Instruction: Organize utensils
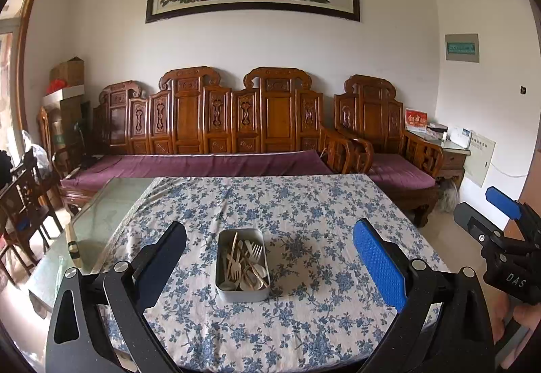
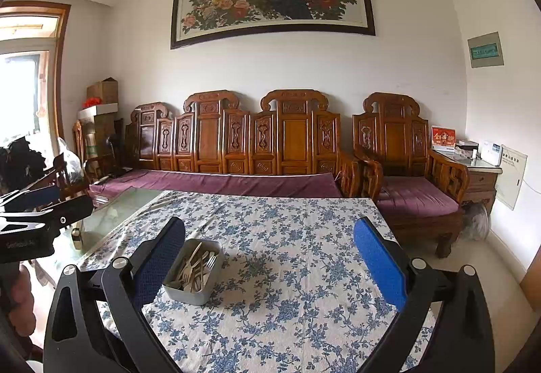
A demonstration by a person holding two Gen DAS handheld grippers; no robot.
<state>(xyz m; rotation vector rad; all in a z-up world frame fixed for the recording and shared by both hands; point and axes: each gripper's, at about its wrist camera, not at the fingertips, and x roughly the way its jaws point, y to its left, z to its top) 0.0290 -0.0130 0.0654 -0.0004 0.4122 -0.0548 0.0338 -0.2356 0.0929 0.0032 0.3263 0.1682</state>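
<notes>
Metal tin (image 1: 242,266) of wooden forks and spoons (image 1: 245,259) at frame centre on floral-clothed surface (image 1: 304,204), both grippers' jaws released, empty

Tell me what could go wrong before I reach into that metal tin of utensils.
The forks and spoons lie tangled in the metal tin, so pinching one could drag out others. The tin sits loose on the floral tablecloth and may slide or tip. Both the left gripper and the right gripper are open, with nothing bracing the tin.
</notes>
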